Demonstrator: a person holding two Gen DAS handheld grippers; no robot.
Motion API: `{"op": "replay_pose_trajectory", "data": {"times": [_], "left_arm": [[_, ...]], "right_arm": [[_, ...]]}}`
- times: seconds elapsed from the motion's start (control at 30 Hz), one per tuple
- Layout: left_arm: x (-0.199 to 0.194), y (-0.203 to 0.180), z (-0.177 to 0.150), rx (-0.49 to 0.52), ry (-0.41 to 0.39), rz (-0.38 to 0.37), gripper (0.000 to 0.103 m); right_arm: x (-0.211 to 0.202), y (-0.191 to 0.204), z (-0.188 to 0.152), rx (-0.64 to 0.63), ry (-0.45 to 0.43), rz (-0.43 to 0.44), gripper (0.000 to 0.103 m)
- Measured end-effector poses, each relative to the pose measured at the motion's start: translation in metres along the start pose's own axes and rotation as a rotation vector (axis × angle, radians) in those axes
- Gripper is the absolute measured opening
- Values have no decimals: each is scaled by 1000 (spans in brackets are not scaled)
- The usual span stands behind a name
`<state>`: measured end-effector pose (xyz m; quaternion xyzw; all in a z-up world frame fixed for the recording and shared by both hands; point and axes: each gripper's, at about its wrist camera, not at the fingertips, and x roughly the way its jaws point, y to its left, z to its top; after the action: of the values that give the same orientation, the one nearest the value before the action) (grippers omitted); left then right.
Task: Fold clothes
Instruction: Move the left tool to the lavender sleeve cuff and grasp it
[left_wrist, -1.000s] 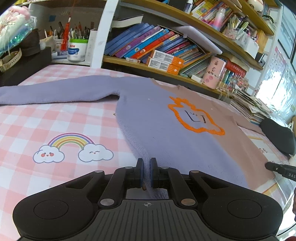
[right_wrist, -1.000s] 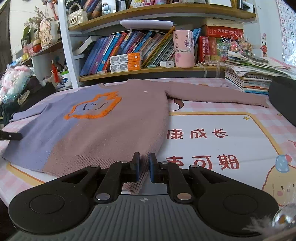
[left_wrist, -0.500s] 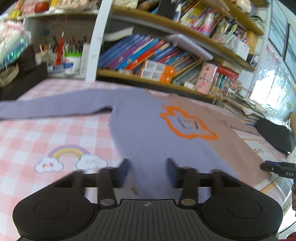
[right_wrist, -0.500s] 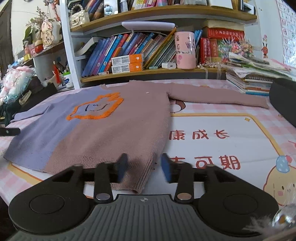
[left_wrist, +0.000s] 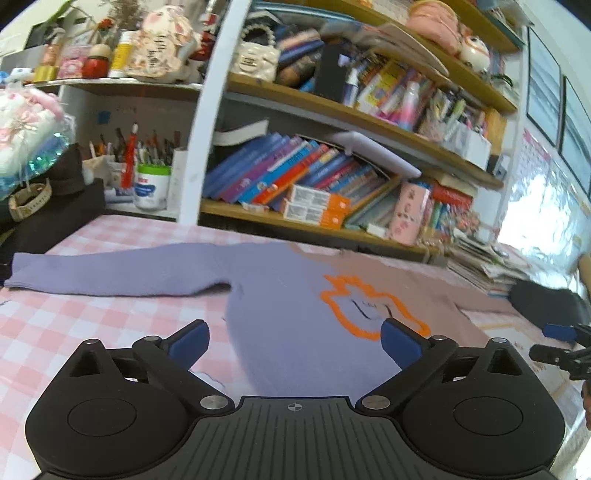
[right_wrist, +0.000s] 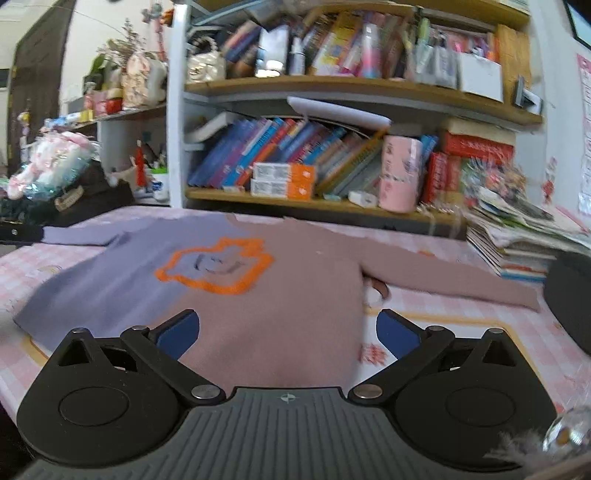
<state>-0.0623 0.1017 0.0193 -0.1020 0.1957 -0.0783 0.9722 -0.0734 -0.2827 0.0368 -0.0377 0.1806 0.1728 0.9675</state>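
The table (left_wrist: 66, 325), pink-checked, carries the sweater (right_wrist: 280, 295) spread flat, both sleeves extended toward the side edges. Left tongs (left_wrist: 295, 341) and right tongs (right_wrist: 288, 334) both stand wide apart, empty, above its hem

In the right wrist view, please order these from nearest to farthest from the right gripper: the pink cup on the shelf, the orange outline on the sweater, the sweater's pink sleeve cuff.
From the right gripper:
1. Orange outline, ahead, slightly left, on the sweater.
2. Pink sleeve cuff, far right on the table.
3. Pink cup, behind, on the lower shelf.
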Motion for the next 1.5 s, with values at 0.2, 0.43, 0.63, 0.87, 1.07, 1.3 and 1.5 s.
{"op": "replay_pose_trajectory", "data": {"times": [0.2, 0.43, 0.63, 0.87, 1.07, 1.3, 1.5], "left_arm": [[3, 17, -1, -39, -11, 49, 102], [2, 31, -4, -45, -10, 130, 102], [-6, 47, 0, -72, -52, 227, 103], [-5, 70, 1, -144, -48, 354, 103], [-2, 88, 7, -174, -66, 422, 103], [15, 128, 40, -243, -46, 486, 103], [32, 183, 50, -437, -4, 563, 91]], "right_arm": [[26, 20, 21, -59, -16, 75, 103], [71, 55, 41, -179, -21, 181, 103], [116, 79, 65, -213, -39, 295, 103], [169, 98, 81, -202, -7, 390, 103], [190, 112, 77, -231, -11, 404, 103], [201, 106, 66, -196, 43, 396, 103], [202, 98, 64, -146, 67, 384, 103]]}}
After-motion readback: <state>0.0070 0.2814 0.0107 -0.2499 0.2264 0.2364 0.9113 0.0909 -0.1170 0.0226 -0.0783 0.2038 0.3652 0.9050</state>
